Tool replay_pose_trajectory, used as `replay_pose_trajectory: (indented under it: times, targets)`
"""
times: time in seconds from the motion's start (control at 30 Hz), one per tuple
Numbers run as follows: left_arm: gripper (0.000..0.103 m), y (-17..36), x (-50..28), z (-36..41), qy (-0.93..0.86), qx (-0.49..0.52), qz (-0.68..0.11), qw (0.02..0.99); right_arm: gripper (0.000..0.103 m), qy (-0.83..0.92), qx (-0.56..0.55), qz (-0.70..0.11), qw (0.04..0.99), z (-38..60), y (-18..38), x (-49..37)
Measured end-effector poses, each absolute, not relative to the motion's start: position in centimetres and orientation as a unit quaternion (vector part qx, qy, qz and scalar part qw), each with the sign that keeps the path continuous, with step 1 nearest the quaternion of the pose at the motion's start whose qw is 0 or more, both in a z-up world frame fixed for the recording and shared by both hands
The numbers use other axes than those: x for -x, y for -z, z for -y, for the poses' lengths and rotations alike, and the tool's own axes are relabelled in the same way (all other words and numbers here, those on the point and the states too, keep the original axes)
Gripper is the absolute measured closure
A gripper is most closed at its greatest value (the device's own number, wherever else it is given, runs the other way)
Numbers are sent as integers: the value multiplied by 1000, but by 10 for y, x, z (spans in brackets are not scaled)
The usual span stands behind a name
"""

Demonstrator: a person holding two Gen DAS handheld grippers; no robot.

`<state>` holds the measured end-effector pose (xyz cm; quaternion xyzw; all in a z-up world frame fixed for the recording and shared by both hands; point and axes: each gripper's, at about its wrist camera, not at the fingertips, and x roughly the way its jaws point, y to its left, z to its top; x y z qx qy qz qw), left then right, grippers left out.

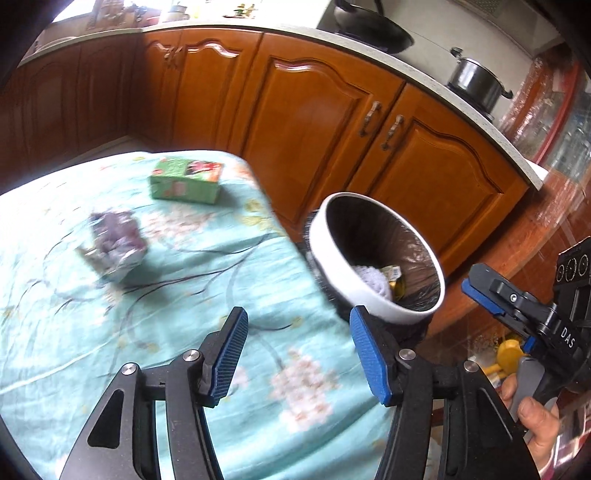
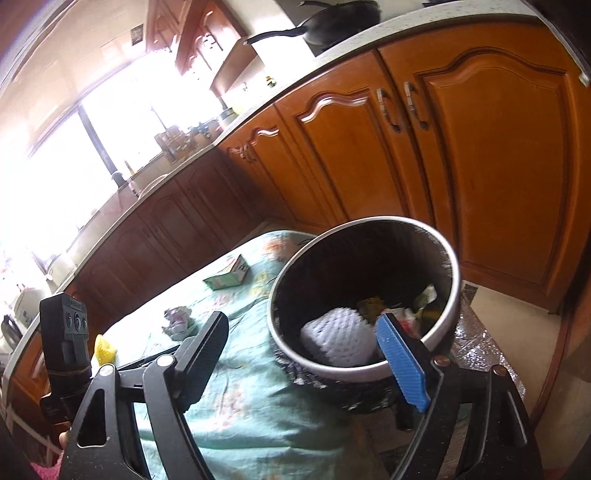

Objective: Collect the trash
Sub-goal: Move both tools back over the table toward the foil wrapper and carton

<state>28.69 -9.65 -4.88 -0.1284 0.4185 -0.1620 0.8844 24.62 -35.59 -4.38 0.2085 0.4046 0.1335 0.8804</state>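
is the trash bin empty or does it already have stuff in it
Not empty: the trash bin already holds a white foam net and crumpled wrappers at its bottom.

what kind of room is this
Most likely a home kitchen: wooden cabinets run under a pale countertop, with a lidded pot and a dark pan on top. A lined trash bin stands beside a cloth-covered table.

Both wrist views look down (steeply), sharing the bin [image 1: 376, 258].
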Motion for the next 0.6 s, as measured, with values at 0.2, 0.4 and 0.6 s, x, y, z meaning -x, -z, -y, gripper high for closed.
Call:
replay_pose_trajectory:
  times: [0.2,0.4,0.6]
  targets:
    - [42,46,-266,55,119,154,-415,889,17,-172,-186,-415,874,323,45,-251]
    - [41,43,-255,23,84,172,-414,890,16,-198,-167,-416,872,296,43,-258]
    - [37,41,-262,7,56,181,-415,890,16,-223,-136,-425,867,268,43,-273]
